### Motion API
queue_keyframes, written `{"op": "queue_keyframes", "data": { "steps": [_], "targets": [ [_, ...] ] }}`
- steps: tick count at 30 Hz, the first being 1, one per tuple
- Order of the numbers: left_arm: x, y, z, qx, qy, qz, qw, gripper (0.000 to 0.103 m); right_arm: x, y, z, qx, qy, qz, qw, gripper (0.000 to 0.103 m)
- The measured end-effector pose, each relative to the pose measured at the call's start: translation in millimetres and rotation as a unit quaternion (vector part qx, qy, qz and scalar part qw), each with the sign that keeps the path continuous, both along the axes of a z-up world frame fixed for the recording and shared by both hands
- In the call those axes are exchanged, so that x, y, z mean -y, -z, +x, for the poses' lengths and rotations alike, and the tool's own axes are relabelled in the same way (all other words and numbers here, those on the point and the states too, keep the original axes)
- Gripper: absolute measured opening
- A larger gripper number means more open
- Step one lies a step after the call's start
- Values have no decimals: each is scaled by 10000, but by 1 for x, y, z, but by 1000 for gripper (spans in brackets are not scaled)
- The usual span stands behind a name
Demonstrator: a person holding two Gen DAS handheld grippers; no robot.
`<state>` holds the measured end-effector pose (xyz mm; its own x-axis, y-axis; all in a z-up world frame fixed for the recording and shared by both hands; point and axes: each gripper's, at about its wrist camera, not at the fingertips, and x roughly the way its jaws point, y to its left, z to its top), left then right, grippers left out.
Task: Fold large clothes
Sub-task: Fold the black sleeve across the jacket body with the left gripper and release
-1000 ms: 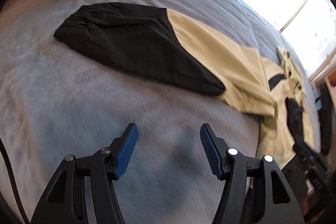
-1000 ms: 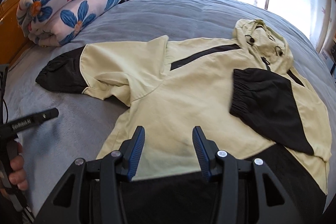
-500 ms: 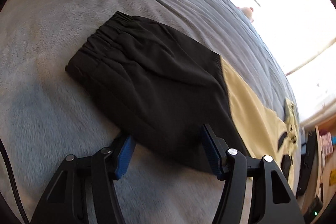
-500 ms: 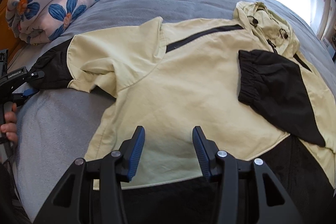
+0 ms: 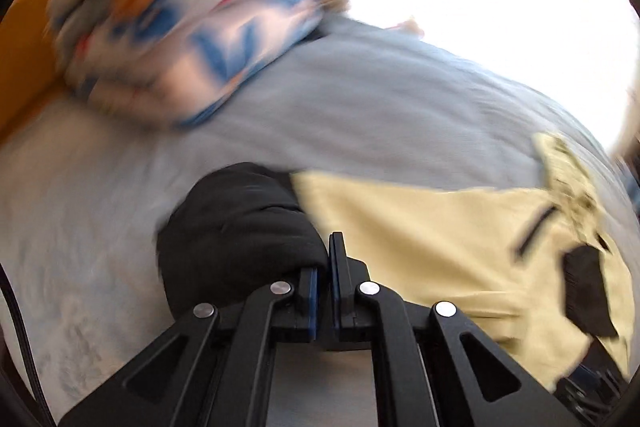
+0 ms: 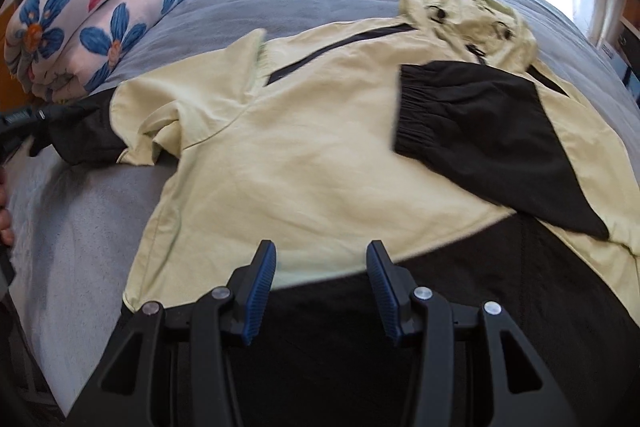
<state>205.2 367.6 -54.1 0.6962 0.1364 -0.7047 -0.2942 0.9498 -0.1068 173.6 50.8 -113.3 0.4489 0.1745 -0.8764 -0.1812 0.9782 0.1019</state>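
A pale yellow and black hooded jacket (image 6: 320,155) lies spread on a grey bed. Its right sleeve (image 6: 480,131) is folded across the chest, black cuff inward. Its left sleeve (image 6: 88,135) stretches out to the left. My left gripper (image 5: 323,267) is shut on the black end of that left sleeve (image 5: 236,239), which bunches up beside the fingers; the view is blurred. My right gripper (image 6: 320,279) is open and empty, hovering over the jacket's black hem (image 6: 400,307).
A rolled floral quilt (image 6: 92,23) lies at the bed's far left, also in the left wrist view (image 5: 192,11). The grey bedspread (image 6: 80,247) surrounds the jacket. A bright window is behind the bed. An orange headboard (image 5: 24,59) is at left.
My left gripper has closed on the black left sleeve end and lifted it, bunching the cloth. My right gripper stayed open, moving slightly closer over the hem.
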Motion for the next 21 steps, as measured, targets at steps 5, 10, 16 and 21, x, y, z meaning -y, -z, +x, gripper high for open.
{"op": "queue_keyframes", "data": {
  "steps": [5,10,16,21],
  "targets": [
    [115,-29,6,156,1392,-15,9901,3,38,-9,-4,49,354,161,9992,47],
    [224,-2,0,-172,2463,-156,9689,3,85,-14,-11,117,766,176,9968,47],
    [309,65,2,-988,2911,-247,9512,3,145,-7,-20,-8,1393,99,9902,47],
    [325,96,-13,-1370,2939,47,9460,20,170,0,-28,-128,1619,158,9866,47]
  ]
}}
